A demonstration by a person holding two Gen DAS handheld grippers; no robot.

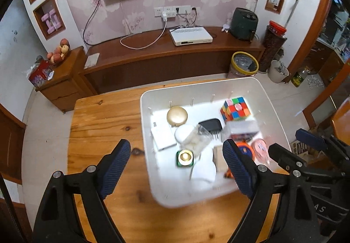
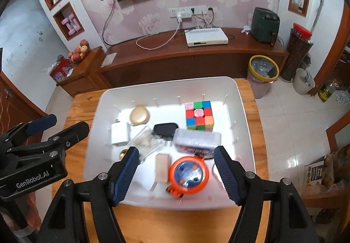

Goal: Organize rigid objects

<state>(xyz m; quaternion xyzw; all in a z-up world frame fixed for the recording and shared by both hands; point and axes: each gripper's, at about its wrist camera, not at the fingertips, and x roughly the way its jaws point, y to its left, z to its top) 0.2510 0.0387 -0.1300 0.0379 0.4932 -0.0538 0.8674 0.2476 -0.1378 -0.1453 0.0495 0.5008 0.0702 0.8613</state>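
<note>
In the left wrist view, the left gripper [image 1: 177, 162] is held wide apart with nothing gripped, above the white bin [image 1: 269, 98] on the table [image 1: 105, 116]; a colour cube [image 1: 235, 108] lies ahead of it. In the right wrist view, the right gripper [image 2: 176, 175] is spread and empty, an orange round toy [image 2: 188, 175] seen below between its fingers.

I see one white bin [image 2: 245, 111], one color cube [image 2: 199, 115], one gold round case [image 2: 140, 115], one orange round toy [image 2: 188, 175], and my two grippers.
</note>
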